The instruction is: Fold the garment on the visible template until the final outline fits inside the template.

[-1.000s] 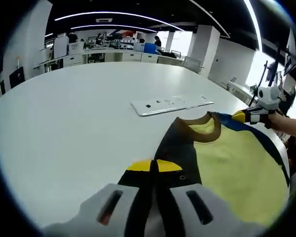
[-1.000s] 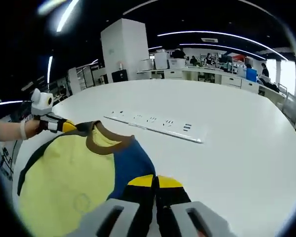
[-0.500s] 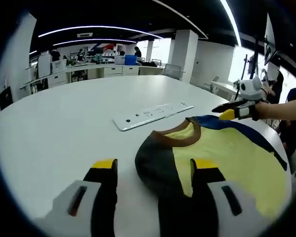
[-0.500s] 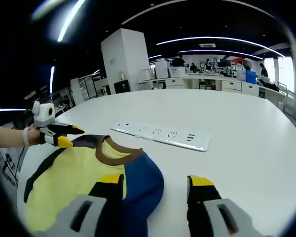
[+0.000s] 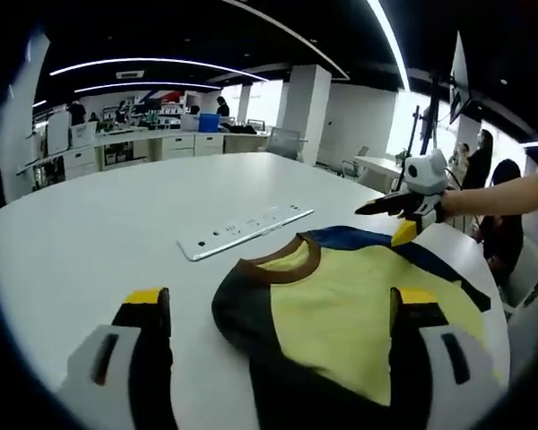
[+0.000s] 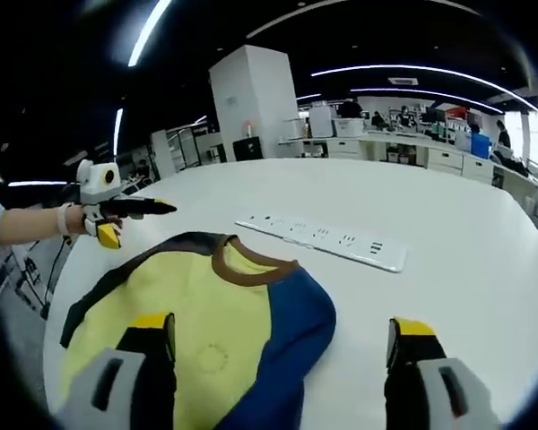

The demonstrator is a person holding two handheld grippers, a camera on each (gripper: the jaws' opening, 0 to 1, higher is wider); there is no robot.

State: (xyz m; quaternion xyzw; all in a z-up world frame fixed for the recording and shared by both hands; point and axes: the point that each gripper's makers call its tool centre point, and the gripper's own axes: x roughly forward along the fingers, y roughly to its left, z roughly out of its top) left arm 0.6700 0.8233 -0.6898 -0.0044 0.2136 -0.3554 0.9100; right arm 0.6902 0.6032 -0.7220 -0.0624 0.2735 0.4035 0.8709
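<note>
A yellow garment (image 5: 359, 309) with a brown collar (image 5: 282, 262) lies flat on the white table (image 5: 90, 224). Its dark sleeve (image 5: 242, 309) and its blue sleeve (image 6: 291, 322) are both folded inward over the body. My left gripper (image 5: 282, 309) hovers open above the dark sleeve side, with nothing between its yellow-tipped fingers (image 5: 148, 305). My right gripper (image 6: 282, 333) hovers open over the blue sleeve side of the garment (image 6: 197, 305). Each gripper also shows in the other's view, open, at the garment's far edge: the right gripper (image 5: 390, 218) and the left gripper (image 6: 136, 222).
A white power strip (image 5: 242, 231) lies on the table just beyond the collar, also seen as the power strip (image 6: 327, 240). The round table's edge (image 6: 54, 296) runs close to the garment. Office desks and people stand far behind.
Both grippers were shut on the sleeves, then opened and let them go. They have since lifted and drawn back; the folded sleeves stay on the garment.
</note>
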